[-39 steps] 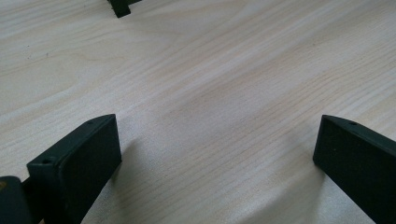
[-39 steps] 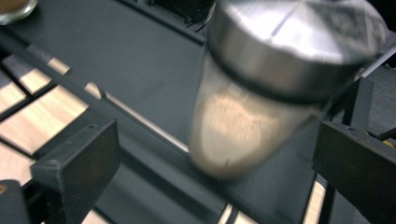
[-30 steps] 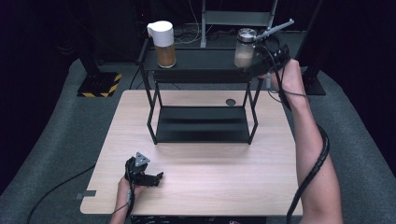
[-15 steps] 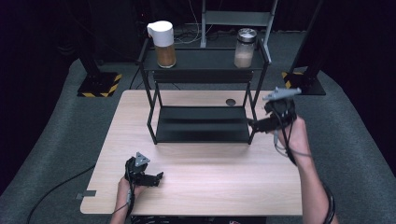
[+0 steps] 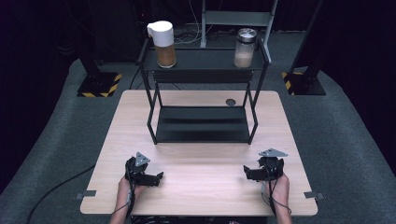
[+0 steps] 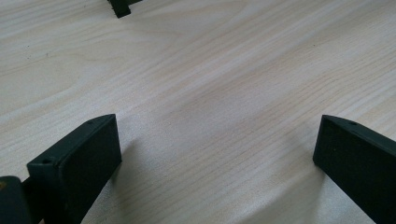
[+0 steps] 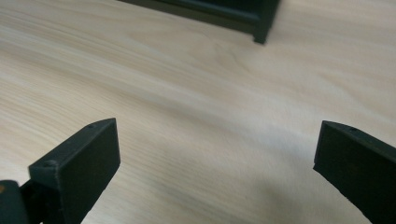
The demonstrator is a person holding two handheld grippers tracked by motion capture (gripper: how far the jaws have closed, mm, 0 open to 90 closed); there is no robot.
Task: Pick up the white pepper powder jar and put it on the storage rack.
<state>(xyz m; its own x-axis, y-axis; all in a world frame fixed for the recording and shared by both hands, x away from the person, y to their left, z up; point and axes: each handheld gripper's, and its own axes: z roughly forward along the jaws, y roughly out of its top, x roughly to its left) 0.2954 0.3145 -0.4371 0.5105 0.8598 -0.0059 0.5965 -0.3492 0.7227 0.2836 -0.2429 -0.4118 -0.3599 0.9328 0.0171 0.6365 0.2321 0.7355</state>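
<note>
Since the earlier frame, my right gripper (image 5: 251, 173) has come away from the far right corner of the rack and down to the near edge of the table; my left gripper (image 5: 154, 178) has stayed where it was. Both now rest low over the pale wooden tabletop (image 5: 205, 186), well apart, one at each near corner, their tips turned inward toward each other.

Along my left gripper's own view, the two black jaws stand spread wide with only bare wood grain between them, pinching nothing. My right gripper's view reads the same: jaws wide apart, empty, with a foot of the black metal two-tier rack (image 7: 261, 28) showing beyond them.

Farther out, that rack (image 5: 203, 135) stands at the middle of the table, its lower shelf bare. On its top shelf, at the right end, stands the clear glass jar with a silver lid and pale powder inside (image 5: 244, 48), upright, well away from both grippers. At the left end of the same shelf stands a clear jar with a white spouted lid and brown contents (image 5: 164, 44). A small dark round spot (image 5: 230, 101) sits in the tabletop behind the rack.
</note>
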